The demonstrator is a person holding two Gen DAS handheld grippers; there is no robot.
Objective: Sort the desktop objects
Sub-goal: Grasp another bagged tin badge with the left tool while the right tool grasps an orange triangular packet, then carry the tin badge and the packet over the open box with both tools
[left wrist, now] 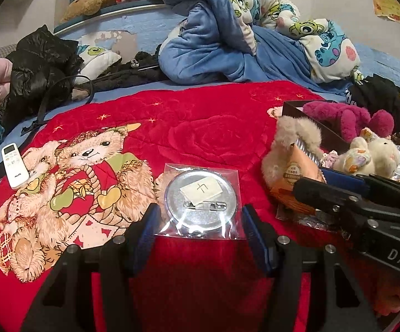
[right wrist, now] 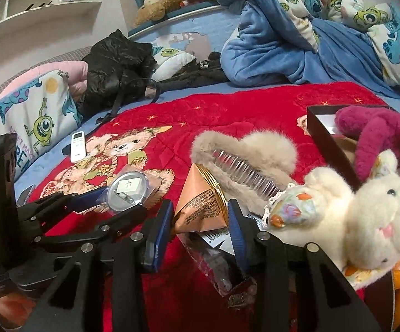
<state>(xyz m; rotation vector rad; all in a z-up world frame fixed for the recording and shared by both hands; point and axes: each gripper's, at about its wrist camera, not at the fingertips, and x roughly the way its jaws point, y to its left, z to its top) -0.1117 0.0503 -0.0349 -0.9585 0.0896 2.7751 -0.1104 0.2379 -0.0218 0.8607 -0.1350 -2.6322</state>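
Left claw (left wrist: 200,221): spread wide, blue pads on either side of the bagged badge (left wrist: 200,200) at bottom centre, on the red blanket (left wrist: 200,127).
Right claw (right wrist: 200,221): wide, around the orange packet's (right wrist: 200,204) lower edge; contact unclear.
Furry clip (right wrist: 244,155): just behind the packet.
White toy (right wrist: 360,204): right edge.
Remote (left wrist: 14,167): left edge.

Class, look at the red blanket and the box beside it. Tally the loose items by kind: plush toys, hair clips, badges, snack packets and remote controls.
Plush toys: 2, magenta plush and cream plush
Furry hair clip: 1
Bagged badge: 1
Orange snack packet: 1
Remote control: 1
Total: 6
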